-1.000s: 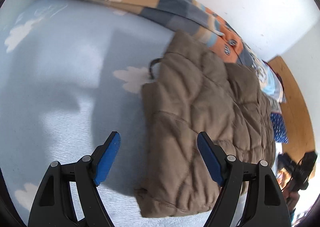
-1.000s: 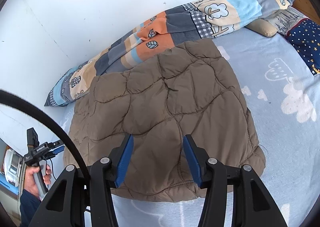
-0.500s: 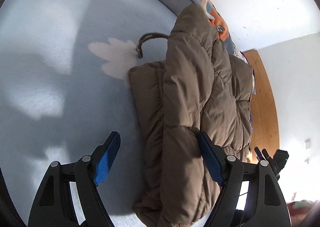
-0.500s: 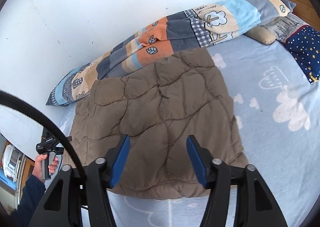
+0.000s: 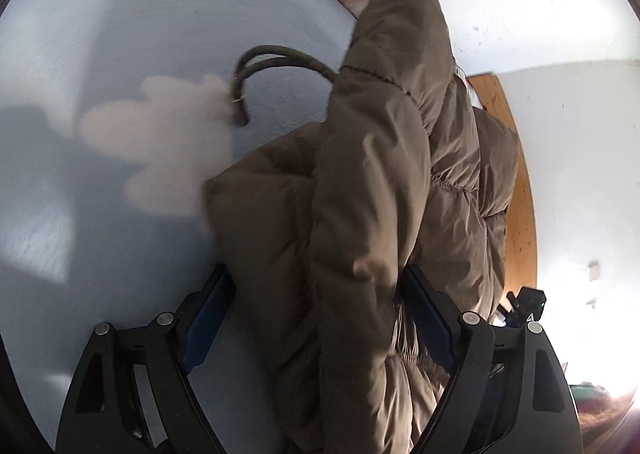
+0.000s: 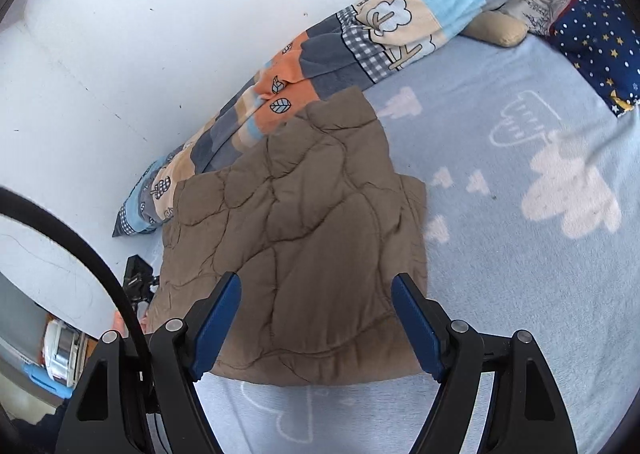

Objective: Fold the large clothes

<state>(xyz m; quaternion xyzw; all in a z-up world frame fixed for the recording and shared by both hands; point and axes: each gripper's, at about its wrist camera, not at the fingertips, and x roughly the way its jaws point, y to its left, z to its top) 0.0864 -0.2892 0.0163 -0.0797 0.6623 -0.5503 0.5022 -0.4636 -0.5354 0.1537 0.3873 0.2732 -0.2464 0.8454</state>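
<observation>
Mid-fold: brown quilted jacket (image 6: 296,254) flat on bed (image 6: 520,294) beside patchwork blanket (image 6: 360,41). Left tool (image 5: 316,314) spread, straddling jacket edge — unpinched. Right tool (image 6: 316,318) spread above jacket. Next: pinch edge, fold over.

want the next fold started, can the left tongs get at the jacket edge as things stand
Probably yes. The left tongs are open and already straddle the near end of the jacket, with padded fabric between the two pads and nothing else in the way. Closing should catch it, though how many layers is unclear.
</observation>
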